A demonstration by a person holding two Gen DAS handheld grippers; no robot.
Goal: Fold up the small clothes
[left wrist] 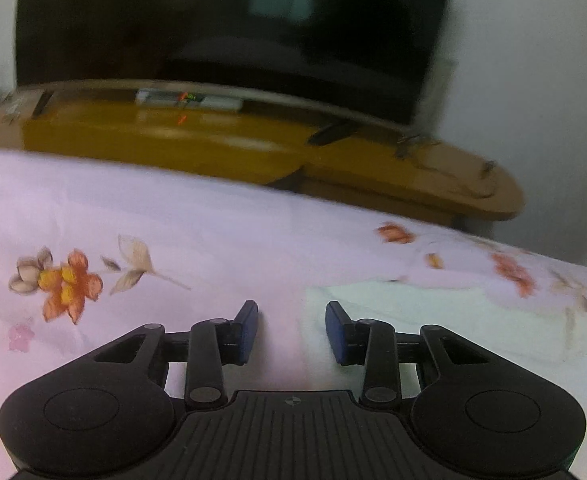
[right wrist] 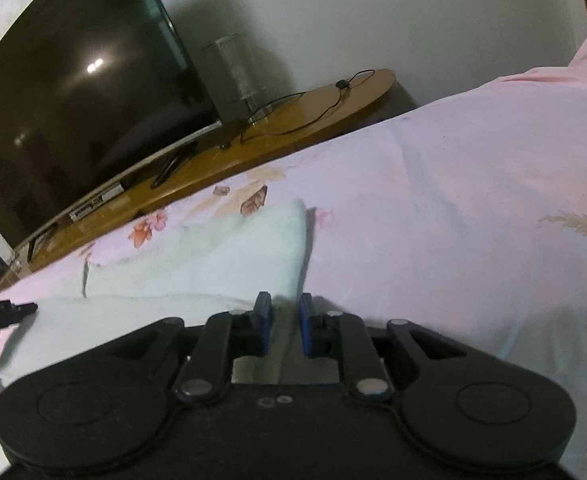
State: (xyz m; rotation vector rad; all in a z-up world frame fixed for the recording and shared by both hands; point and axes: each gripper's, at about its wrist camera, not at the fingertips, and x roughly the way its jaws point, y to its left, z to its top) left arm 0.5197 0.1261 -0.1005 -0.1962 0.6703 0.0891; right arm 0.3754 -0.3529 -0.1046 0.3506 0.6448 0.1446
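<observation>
A pale mint-white small garment (left wrist: 433, 312) lies on a pink floral bedsheet (left wrist: 173, 220). My left gripper (left wrist: 292, 320) is open and empty, low over the sheet at the garment's left edge; its right finger is over the cloth. In the right wrist view the garment (right wrist: 221, 256) spreads ahead and to the left. My right gripper (right wrist: 285, 316) has its jaws close together over the garment's right edge; cloth shows in the narrow gap, but I cannot tell whether it is pinched. The left gripper's tip (right wrist: 5, 310) shows at the far left.
A large dark TV (left wrist: 233, 32) stands on a yellow-brown wooden stand (left wrist: 213, 140) beyond the bed's far edge. A black cable (right wrist: 305, 112) and a clear vase (right wrist: 233, 68) sit on the stand. A white wall rises behind.
</observation>
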